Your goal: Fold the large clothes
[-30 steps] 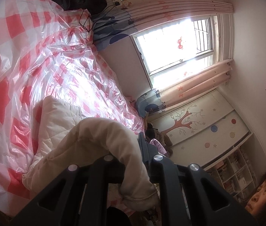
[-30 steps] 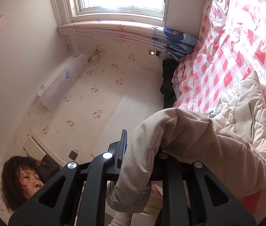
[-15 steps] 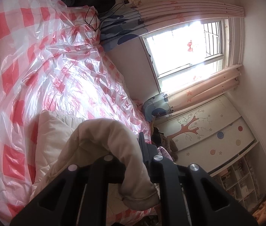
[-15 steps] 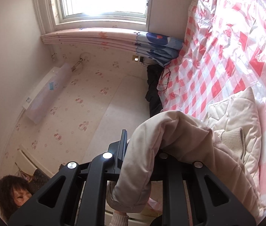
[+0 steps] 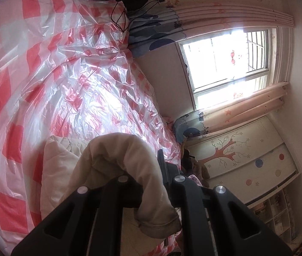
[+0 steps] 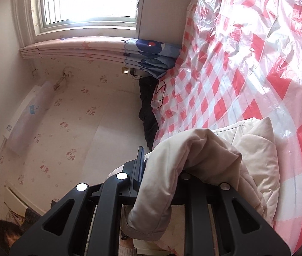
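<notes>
In the left wrist view we see our left gripper (image 5: 151, 170) at the lower centre of the frame, its jaws closed on a thick fold of the cream padded jacket (image 5: 125, 162), which humps up over the fingers and hangs down between them towards the bottom edge. The rest of the jacket lies flat just left of that fold, on the red-and-white checked plastic sheet (image 5: 50, 68) that fills the left and centre of the frame. A window (image 5: 227, 57) glows at the upper right, with a pink curtain (image 5: 247, 108) beneath it and a tree-painted wardrobe (image 5: 242, 162) at the right. In the right wrist view our right gripper (image 6: 161, 177) sits at the lower centre, likewise pinching a fold of the jacket (image 6: 193, 155), which drapes over the jaws and drops towards the bottom edge; the quilted body spreads to the lower right on the sheet (image 6: 247, 64). A dark bundle (image 6: 148, 115) lies at the sheet's left edge, mid-frame.
</notes>
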The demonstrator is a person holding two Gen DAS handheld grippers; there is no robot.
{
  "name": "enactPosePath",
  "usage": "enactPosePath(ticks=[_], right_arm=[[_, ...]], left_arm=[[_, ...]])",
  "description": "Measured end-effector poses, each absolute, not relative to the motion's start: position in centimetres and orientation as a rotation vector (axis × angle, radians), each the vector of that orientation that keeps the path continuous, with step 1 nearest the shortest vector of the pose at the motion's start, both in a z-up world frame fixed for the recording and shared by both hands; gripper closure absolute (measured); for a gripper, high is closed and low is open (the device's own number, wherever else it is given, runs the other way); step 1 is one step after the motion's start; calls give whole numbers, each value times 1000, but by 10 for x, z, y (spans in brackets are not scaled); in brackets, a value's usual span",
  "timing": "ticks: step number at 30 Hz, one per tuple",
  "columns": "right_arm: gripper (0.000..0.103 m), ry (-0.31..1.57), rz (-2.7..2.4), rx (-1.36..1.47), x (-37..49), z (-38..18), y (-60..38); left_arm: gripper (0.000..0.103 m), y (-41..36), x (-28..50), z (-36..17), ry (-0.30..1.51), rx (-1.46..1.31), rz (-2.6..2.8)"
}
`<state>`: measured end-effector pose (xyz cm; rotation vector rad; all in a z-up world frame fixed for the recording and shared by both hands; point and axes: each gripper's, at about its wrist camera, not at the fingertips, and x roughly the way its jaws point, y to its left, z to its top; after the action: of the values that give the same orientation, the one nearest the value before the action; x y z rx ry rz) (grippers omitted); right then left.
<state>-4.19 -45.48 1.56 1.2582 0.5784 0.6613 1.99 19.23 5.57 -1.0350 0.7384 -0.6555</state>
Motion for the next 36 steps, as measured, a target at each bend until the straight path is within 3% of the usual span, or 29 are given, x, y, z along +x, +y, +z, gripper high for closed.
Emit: enactPosePath(ticks=[19,36], right_arm=[[86,714,522,1264,21,-48,-449],[83,887,405,1251,67,-101,-439]], left_arm=[[92,188,62,3,828,-1070,-531],[89,167,87,-35,923,-883,-342]])
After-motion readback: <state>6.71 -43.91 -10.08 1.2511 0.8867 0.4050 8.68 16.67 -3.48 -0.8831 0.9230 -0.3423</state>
